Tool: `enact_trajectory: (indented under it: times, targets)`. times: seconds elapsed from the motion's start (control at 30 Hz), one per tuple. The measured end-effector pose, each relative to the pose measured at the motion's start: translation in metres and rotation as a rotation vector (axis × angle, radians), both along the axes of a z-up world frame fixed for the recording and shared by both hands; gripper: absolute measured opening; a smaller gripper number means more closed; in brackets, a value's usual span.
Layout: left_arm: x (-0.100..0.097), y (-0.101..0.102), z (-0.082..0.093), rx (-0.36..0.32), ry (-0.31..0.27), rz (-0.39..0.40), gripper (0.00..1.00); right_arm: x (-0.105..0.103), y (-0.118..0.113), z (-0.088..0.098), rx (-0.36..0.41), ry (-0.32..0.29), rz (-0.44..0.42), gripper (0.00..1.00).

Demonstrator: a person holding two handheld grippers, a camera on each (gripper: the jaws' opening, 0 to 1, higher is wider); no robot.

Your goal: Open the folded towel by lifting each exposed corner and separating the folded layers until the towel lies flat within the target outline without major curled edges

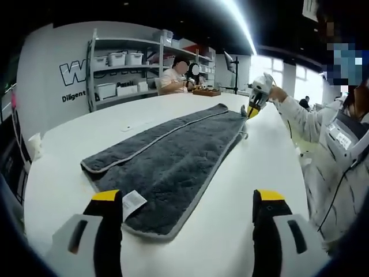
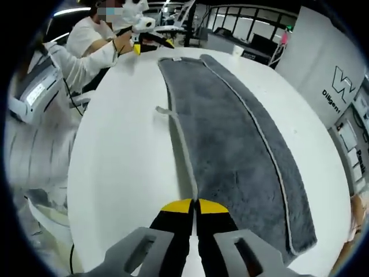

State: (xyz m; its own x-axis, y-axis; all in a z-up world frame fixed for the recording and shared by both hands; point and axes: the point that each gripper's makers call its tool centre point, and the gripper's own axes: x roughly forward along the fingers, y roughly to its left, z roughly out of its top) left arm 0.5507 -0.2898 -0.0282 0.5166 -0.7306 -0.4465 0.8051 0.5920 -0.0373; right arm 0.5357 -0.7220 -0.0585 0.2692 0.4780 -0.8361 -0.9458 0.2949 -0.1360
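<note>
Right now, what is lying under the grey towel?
The towel lies folded on the white table; a lower layer shows along one long side. Whatever lies between the layers is covered.

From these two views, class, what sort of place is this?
Probably a lab or workshop: a metal shelf of storage bins, lettering on the wall, and a person working at another table, beyond the white table.

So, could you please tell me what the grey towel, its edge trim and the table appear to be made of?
The towel looks like plush microfibre or terry: dark grey, matte, with a fuzzy nap. Its edge trim seems a smoother, lighter grey woven binding; a white sewn-in label sits at one corner. The table appears to be white laminate or painted board, smooth with a faint sheen, though the look leaves this open.
</note>
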Motion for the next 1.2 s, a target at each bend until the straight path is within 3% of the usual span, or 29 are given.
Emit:
enact_trajectory:
  times: [0.5,0.8,1.0,1.2]
  targets:
    - [-0.001,0.001,-0.007,0.020,0.022,-0.001,0.92,-0.006,-0.001,-0.027,-0.006,0.072,-0.009,0.00]
    - [-0.004,0.000,-0.011,0.021,0.044,0.009,0.92,-0.006,-0.001,-0.031,0.025,0.117,-0.048,0.00]
    - [-0.002,0.003,-0.010,0.009,0.056,0.028,0.91,-0.010,-0.003,-0.028,0.029,0.107,-0.067,0.00]
    - [-0.003,0.005,-0.010,0.014,0.063,0.039,0.91,-0.013,-0.016,-0.015,0.048,0.065,-0.129,0.20]
